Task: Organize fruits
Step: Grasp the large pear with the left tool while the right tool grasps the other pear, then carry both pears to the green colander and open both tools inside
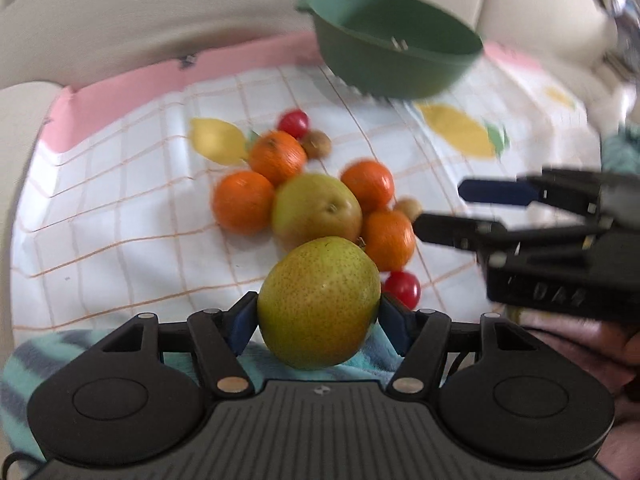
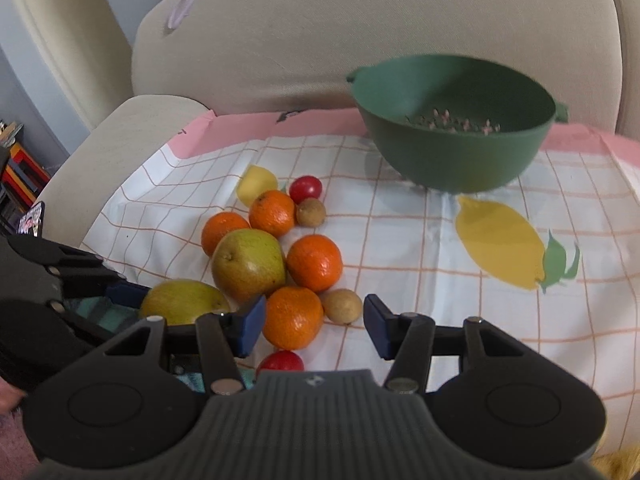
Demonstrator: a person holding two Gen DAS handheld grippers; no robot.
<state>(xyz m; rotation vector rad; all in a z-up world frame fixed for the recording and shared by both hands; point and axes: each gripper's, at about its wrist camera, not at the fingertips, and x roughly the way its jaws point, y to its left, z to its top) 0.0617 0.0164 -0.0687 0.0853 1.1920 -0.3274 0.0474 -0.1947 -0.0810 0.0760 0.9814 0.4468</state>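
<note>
My left gripper is shut on a yellow-green pear, held near the cloth's front edge; the pear also shows in the right wrist view. A second pear lies in a pile with several oranges, two red cherry tomatoes and small brown fruits. My right gripper is open and empty, above an orange and a brown fruit. It shows from the side in the left wrist view. A green colander bowl stands empty at the back right.
A white checked cloth with printed lemons and a pink border covers a beige sofa seat. The sofa back rises behind the bowl and an armrest is at the left. A striped teal blanket lies at the front.
</note>
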